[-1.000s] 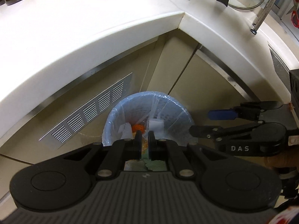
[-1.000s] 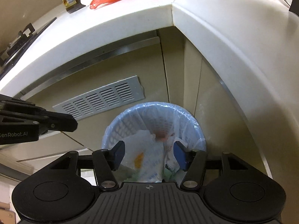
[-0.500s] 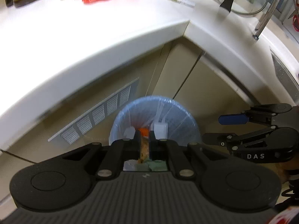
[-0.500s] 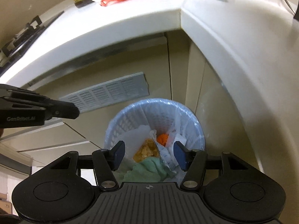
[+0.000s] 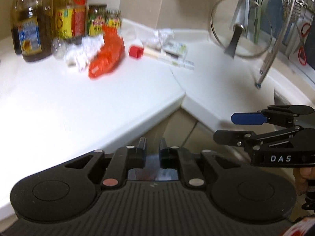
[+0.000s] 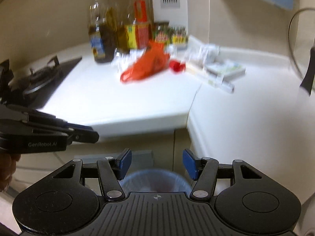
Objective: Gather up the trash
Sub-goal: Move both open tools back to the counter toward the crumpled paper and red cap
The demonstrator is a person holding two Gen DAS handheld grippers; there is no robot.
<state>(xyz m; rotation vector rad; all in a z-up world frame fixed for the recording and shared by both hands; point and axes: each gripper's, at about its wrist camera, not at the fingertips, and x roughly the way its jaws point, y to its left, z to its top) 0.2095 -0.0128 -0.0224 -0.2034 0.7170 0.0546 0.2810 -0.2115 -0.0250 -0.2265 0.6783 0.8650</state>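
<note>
Trash lies at the back of the white counter: an orange plastic bag, a red cap, crumpled white paper and flat packaging. The lined bin sits on the floor under the counter corner, partly hidden by my right gripper's body. My left gripper hangs in front of the counter edge, its jaws opening by a narrow gap with nothing between them. My right gripper is beside it, open and empty.
Oil bottles and jars line the back wall. A gas hob is at the left. A glass lid, a faucet and red scissors are at the right.
Both grippers have risen and tipped up from over the bin, so the countertop now fills the views. The left jaws have parted slightly.
</note>
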